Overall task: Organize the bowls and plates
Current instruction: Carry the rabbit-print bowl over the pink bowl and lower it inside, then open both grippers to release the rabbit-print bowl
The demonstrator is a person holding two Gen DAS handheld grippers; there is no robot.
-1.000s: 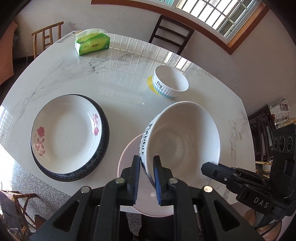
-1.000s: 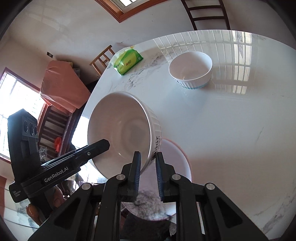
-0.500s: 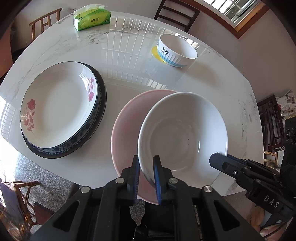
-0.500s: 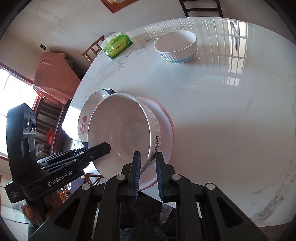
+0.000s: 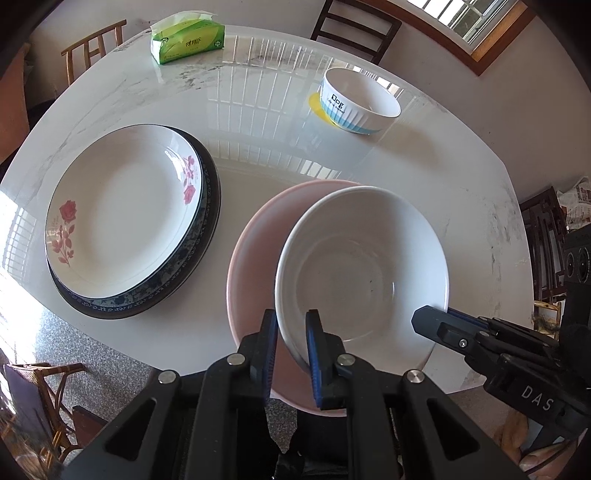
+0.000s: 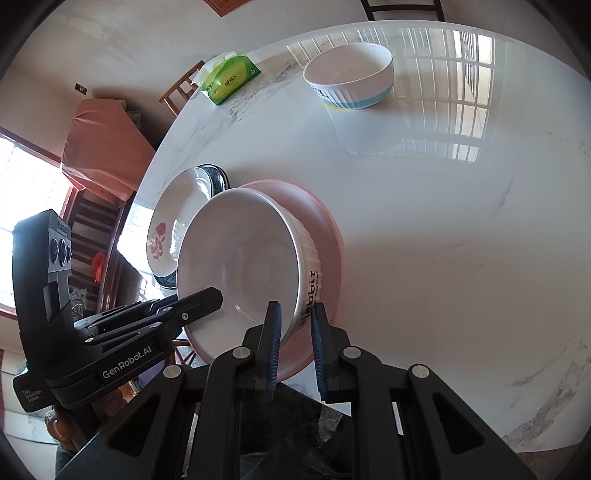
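A large white ribbed bowl (image 5: 364, 266) sits inside a pink plate (image 5: 255, 251) at the table's near edge. My left gripper (image 5: 291, 325) is shut on the bowl's near rim. My right gripper (image 6: 295, 314) is shut on the opposite rim of the same bowl (image 6: 240, 269), with the pink plate (image 6: 328, 236) under it. A white rose-patterned plate (image 5: 122, 214) lies stacked on a dark blue-rimmed plate (image 5: 192, 269) to the left. A smaller white bowl with a blue band (image 5: 358, 101) stands at the far side on a yellow coaster.
A green tissue pack (image 5: 186, 37) lies at the far left of the white marble table (image 5: 258, 122). Wooden chairs (image 5: 354, 26) stand around the table. The table's front edge runs just under the pink plate.
Both grippers have lowered the white bowl from a tilted hold above the table to level inside the pink plate. Both grips are unchanged.
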